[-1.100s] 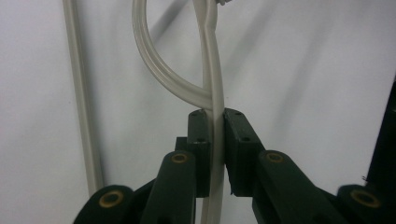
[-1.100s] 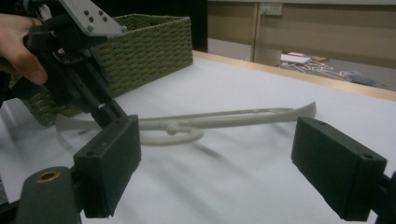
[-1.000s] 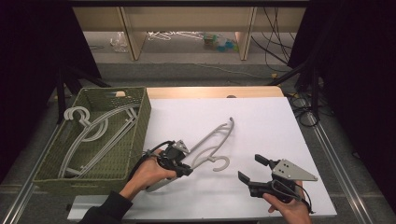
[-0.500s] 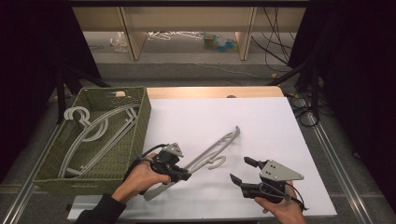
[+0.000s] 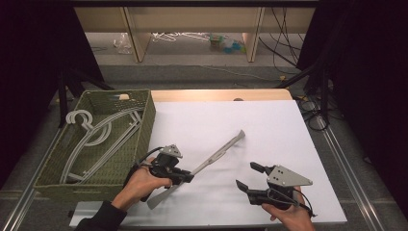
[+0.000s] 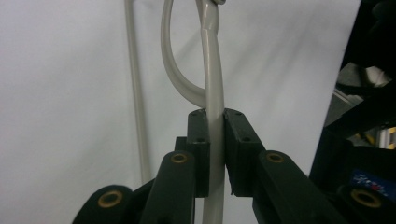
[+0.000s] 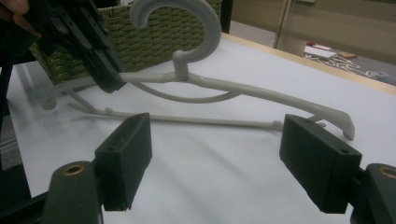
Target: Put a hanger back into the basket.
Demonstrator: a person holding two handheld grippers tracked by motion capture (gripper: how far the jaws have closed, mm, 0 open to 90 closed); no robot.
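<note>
A grey plastic hanger (image 5: 219, 154) is held upright on edge above the white table top (image 5: 288, 139), its shoulder arm clamped between the closed pads of the left gripper (image 5: 185, 176), as is seen in the left gripper view, where the arm (image 6: 214, 116) is pinched just past the black fingers (image 6: 198, 140). From that grip the hanger is stretched away toward the far right, and its short end is left hanging toward the table's near edge. In the right gripper view the hanger's hook (image 7: 187, 23), curved brace and thin lower bar are seen straight ahead of the right gripper (image 7: 233, 163), with nothing lying between. The right gripper (image 5: 250, 178) is held to the right of the left one, near the hanger but apart from it, its jaws spread wide and nothing touched by them. A green woven basket (image 5: 144, 125) is placed just to the left of the left gripper, at the table's edge. Several more grey hangers (image 5: 96, 139) are stacked inside it; at least three are counted, though the overlap keeps the exact number from being told. One basket, two grippers and one lifted hanger are counted.
</note>
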